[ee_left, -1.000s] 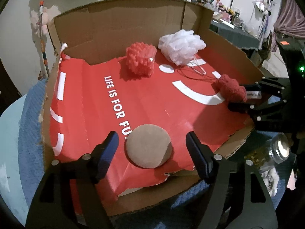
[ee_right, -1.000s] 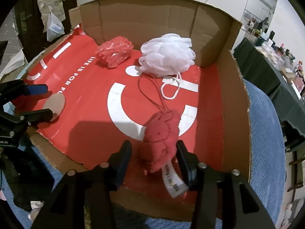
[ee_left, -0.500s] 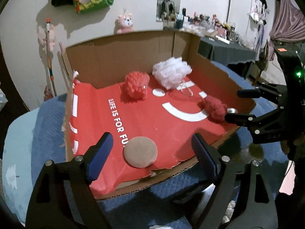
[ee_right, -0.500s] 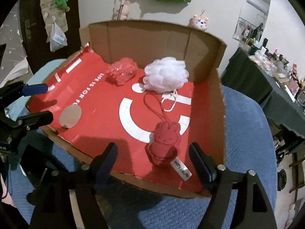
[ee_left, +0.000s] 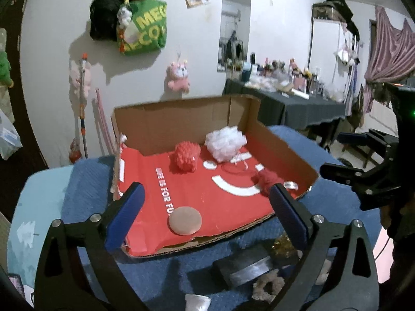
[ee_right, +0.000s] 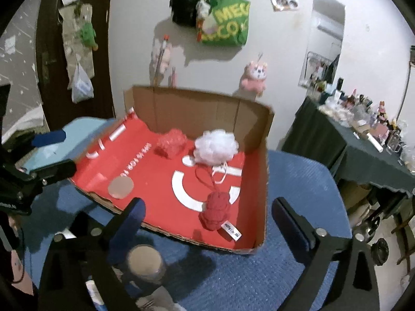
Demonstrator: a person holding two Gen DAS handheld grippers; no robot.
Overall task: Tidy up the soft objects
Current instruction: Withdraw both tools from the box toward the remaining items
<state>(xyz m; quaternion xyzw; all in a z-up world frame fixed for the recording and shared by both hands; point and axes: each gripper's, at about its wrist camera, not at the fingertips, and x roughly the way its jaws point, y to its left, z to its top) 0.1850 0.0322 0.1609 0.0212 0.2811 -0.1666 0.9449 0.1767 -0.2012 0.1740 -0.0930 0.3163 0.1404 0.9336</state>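
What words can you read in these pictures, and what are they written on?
"LIFE IS FOR FU", cut off there: white letters on the red liner of the cardboard box.
"MEG" over "CO", partly hidden: on the green bag hanging on the wall.
Tag on the red plush: too small to read.

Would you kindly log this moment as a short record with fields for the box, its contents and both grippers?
container: cardboard box with red liner, on blue cloth
back row: red sponge, white bath pouf
front left: tan round pad
front right: red plush bunny with tag
left gripper: jaws opening, nothing between them
right gripper: jaws opening, nothing between them
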